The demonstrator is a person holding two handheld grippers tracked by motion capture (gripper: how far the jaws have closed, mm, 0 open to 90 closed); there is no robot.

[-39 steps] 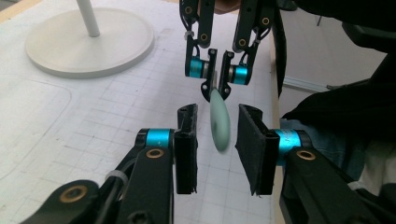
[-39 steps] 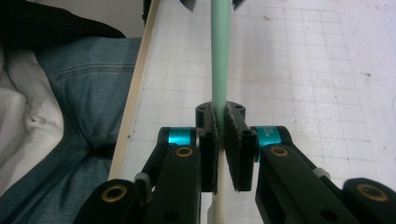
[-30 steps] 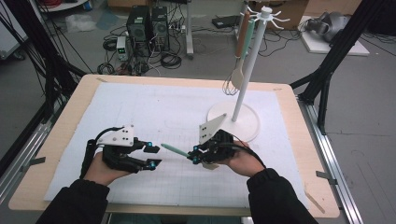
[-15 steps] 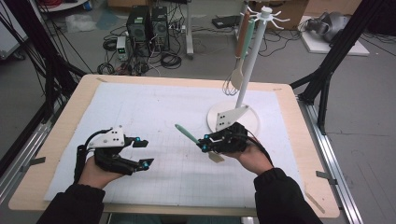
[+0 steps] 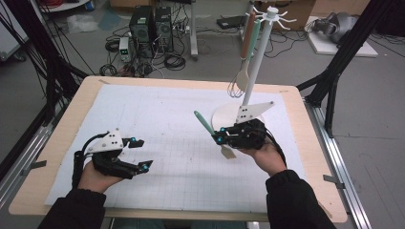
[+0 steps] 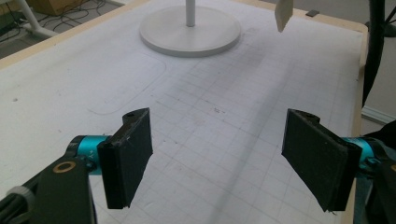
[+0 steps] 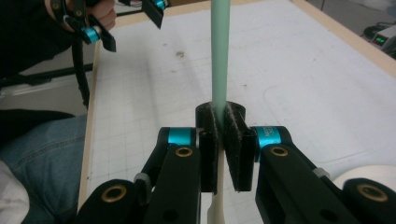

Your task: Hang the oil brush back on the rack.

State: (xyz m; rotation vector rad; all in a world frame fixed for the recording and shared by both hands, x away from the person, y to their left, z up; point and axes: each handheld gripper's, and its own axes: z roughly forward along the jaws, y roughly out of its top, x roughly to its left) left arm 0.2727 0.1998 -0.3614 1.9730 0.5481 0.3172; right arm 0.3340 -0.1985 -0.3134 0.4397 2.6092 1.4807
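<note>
A spatula with a mint-green handle (image 5: 204, 122) and a cream blade (image 5: 228, 152) is clamped in my right gripper (image 5: 218, 139), right of the table's middle. Its handle slants up and to the left. In the right gripper view the pads (image 7: 233, 135) press on the handle (image 7: 219, 51) from both sides. My left gripper (image 5: 143, 153) rests low at the front left. Its jaws have just been opening and nothing is between them (image 6: 217, 158). A white utensil stand (image 5: 255, 62) rises behind the right gripper.
The stand's round base (image 6: 191, 30) sits on the white gridded mat (image 5: 162, 119). A whisk (image 5: 235, 88) and a pale spoon (image 5: 243, 78) hang from its hooks. Wooden table edges border the mat. Black frame legs (image 5: 334, 81) stand at the right, and computers (image 5: 150, 24) sit on the floor beyond.
My right gripper carried the spatula to the right, away from the left gripper, and its handle now tilts upward. The left gripper's jaws have spread wider, and that hand has stayed in place.
</note>
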